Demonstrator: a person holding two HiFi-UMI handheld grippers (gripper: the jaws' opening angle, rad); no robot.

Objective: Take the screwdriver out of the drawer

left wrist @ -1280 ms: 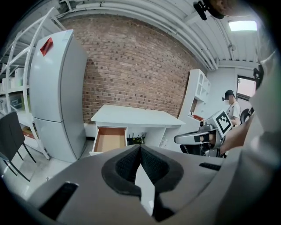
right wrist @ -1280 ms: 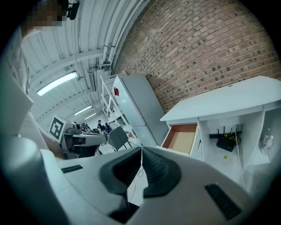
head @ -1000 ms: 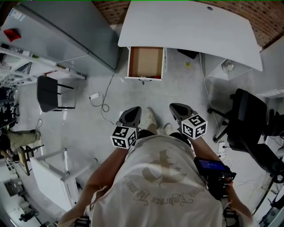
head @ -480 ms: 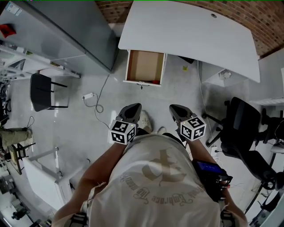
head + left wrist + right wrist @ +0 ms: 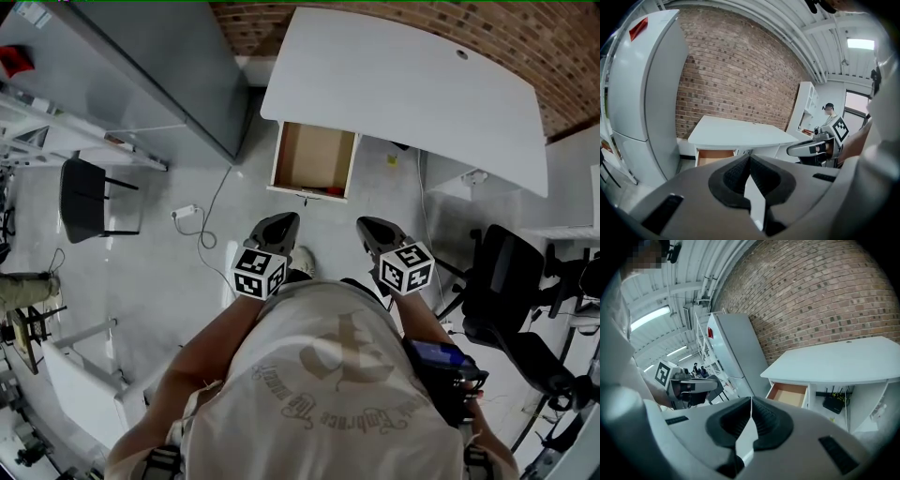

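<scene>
An open wooden-bottomed drawer (image 5: 312,157) sticks out from under the white desk (image 5: 403,84), a step ahead of me on the floor. A thin red strip (image 5: 326,191) shows at the drawer's near inside edge; I cannot make out a screwdriver. My left gripper (image 5: 278,223) and right gripper (image 5: 368,226) are held side by side at waist height, well short of the drawer, both shut and empty. The left gripper view has the drawer (image 5: 714,154) beyond its closed tips (image 5: 750,157). The right gripper view has the drawer (image 5: 789,394) past its tips (image 5: 751,399).
A tall grey cabinet (image 5: 141,66) stands left of the desk. A black office chair (image 5: 511,281) is at the right, and another black chair (image 5: 89,197) at the left. A power strip with cable (image 5: 187,212) lies on the floor. A router (image 5: 833,404) sits under the desk.
The desk and drawer have slid lower and nearer in the head view, so I have moved toward them. Both grippers keep the same pose, shut.
</scene>
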